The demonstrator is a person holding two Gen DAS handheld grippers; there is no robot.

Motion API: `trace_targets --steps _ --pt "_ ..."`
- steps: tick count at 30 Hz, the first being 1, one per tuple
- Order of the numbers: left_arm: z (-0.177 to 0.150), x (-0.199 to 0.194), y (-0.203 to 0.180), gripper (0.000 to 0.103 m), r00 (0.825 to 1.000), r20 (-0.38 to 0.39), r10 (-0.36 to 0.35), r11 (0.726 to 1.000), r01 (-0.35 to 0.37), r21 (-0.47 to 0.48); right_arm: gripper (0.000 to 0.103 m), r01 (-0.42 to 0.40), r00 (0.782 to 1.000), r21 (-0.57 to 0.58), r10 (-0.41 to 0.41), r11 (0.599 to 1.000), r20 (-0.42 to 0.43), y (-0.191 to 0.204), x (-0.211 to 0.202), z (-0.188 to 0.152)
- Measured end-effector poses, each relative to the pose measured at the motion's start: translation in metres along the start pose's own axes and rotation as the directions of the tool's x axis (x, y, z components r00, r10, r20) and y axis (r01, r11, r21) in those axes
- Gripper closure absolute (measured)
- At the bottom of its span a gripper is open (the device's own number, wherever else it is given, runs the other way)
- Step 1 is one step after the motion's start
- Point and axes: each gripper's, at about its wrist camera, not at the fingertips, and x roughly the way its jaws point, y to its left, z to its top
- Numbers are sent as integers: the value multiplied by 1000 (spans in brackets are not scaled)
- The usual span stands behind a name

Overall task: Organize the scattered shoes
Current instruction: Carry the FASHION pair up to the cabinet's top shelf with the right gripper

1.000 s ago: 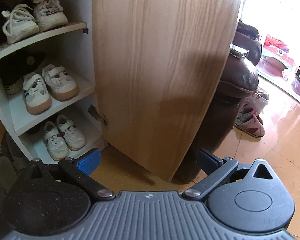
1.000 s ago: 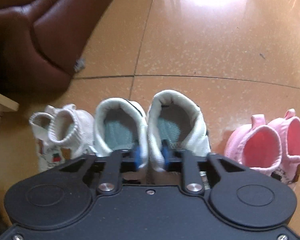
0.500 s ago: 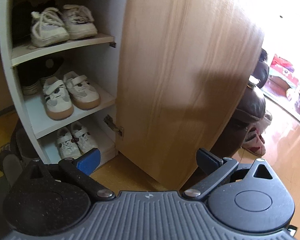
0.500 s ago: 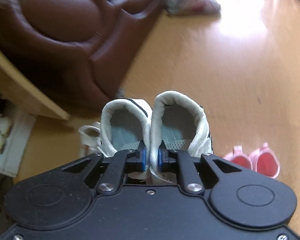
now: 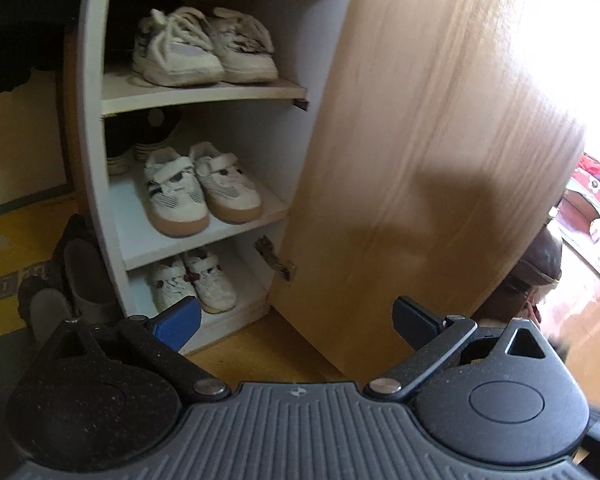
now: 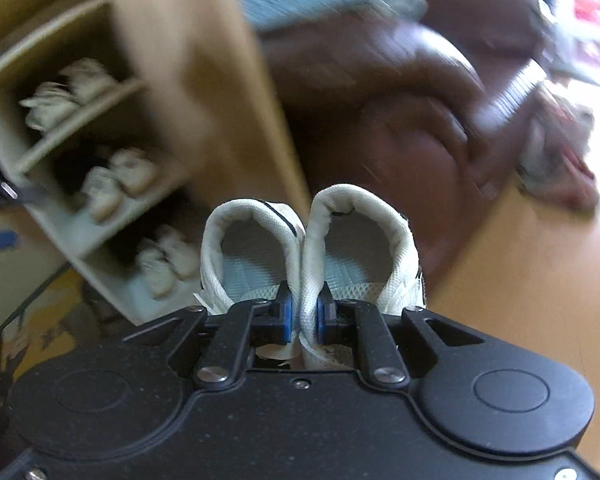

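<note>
The right gripper (image 6: 302, 316) is clamped nearly shut on the two touching inner collars of a white pair (image 6: 308, 248), heels toward the camera, carried in the air in front of the cabinet (image 5: 96, 184). The left gripper (image 5: 296, 320) hangs wide open and empty, low before the cabinet's bottom shelf.

The cabinet's door (image 5: 440, 140) stands open on its right side. Each of the three visible shelves holds a pale pair: laced sneakers (image 5: 204, 48) on the upper one, strap shoes (image 5: 200, 188) on the middle with dark shoes behind them, and small shoes (image 5: 192, 280) on the bottom. The right view is badly smeared, so which shelf has real room is hard to judge; the front left of the middle shelf looks freest.

To shelve the pair well, it should come in from the cabinet's open front, clear of the door edge, toes first and soles level. The pinch takes only thin collar fabric, so a smooth, slow swing should keep the shoes from slipping or twisting. They should be set down flat beside the pair already there, not on top of it, and released only once both soles rest on the shelf. The left gripper should stay out of the shelf mouth.
</note>
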Motion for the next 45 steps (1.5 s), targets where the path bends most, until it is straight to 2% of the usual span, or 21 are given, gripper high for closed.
trace_targets --steps 5,8,12,14,19,22,26,33,42,45 --pt "2 1 18 0 1000 -5 20 999 -21 -25 92 -102 992 -131 110 986 62 55 -11 76" --pt "4 0 24 0 1000 3 18 999 -18 -30 92 -155 978 -222 181 963 104 99 -12 142" --pt "7 -1 31 0 999 23 28 999 -27 -47 92 -187 960 -301 238 935 145 144 -17 195" --pt "10 -7 33 0 995 71 64 998 -62 -24 92 -207 947 -359 279 910 159 181 -17 232" --pt "15 -27 30 0 968 216 126 987 -144 65 92 -255 927 -404 341 878 156 235 -8 282" --pt "16 -31 33 0 960 246 133 984 -158 86 92 -271 923 -415 357 868 144 258 1 300" --pt "17 -28 43 0 970 209 121 988 -138 69 92 -269 924 -442 359 856 131 285 21 316" --pt "18 -29 47 0 976 198 93 993 -106 57 92 -279 928 -431 357 858 110 309 51 339" --pt "21 -27 51 0 982 179 64 997 -71 33 91 -255 932 -439 339 862 125 324 78 342" --pt "21 -25 54 0 983 170 65 997 -70 23 87 -224 941 -446 311 867 131 328 94 337"
